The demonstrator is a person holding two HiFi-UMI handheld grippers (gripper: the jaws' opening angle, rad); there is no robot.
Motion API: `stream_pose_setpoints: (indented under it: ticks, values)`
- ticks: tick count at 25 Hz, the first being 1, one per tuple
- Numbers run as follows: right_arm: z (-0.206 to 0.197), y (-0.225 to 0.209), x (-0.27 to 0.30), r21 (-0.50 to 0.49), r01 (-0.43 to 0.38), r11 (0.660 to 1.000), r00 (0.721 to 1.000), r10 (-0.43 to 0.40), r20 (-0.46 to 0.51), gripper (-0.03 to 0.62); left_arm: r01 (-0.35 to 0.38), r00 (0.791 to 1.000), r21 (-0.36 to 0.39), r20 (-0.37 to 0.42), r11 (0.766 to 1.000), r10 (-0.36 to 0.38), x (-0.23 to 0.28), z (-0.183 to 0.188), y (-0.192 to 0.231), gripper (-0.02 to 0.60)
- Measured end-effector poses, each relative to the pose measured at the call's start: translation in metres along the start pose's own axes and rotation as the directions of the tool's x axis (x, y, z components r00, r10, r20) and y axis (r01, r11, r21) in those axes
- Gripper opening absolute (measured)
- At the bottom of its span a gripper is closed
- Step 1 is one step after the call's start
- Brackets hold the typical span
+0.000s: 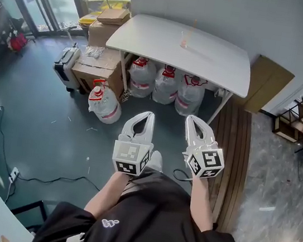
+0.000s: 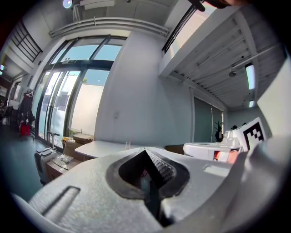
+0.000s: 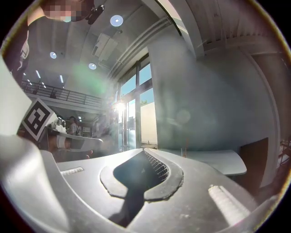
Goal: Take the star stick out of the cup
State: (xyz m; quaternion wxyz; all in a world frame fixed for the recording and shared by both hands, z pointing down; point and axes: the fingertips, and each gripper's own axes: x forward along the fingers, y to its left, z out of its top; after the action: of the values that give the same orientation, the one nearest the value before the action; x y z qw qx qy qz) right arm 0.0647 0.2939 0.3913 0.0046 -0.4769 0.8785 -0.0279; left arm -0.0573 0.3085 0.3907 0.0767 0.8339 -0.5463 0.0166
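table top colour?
White. The table shows best in the head view.

My left claw [image 1: 150, 115] and right claw [image 1: 190, 118] are white, with black-and-white square patterns. At twelve o'clock, the tabletop [image 1: 217, 57] is white; jugs [image 1: 166, 86] clear, red-labelled; boxes [image 1: 104, 33] at ten o'clock brown.

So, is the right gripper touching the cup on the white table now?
Apart. The head view shows it: the right gripper is held above the floor, short of the white table, and the cup stands farther off on top of it.
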Motion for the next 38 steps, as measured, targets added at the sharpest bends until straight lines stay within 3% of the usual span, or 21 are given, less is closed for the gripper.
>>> stream_pose_setpoints:
  ticks: [9,19,30,38]
  values:
    - [-0.007,-0.034,0.040,0.017,-0.016,1.000,1.000,0.016,-0.003,0.006,0.023,1.000,0.005,-0.001,1.000,-0.023,0.058,0.008,0.012,0.002]
    - [-0.017,-0.133,0.129,0.067,0.071,0.995,0.996,-0.074,0.051,0.006,0.077,0.997,0.029,-0.030,0.997,-0.076,0.188,0.004,0.051,0.002]
    - [-0.029,-0.212,0.236,0.154,0.121,0.981,0.993,-0.120,-0.015,0.006,0.104,0.987,0.005,-0.127,0.995,-0.103,0.313,0.011,0.095,0.002]
    - [-0.024,-0.258,0.322,0.141,0.125,0.982,0.992,-0.120,-0.047,0.006,0.116,0.980,-0.028,-0.162,0.993,-0.118,0.405,0.015,0.135,0.002]
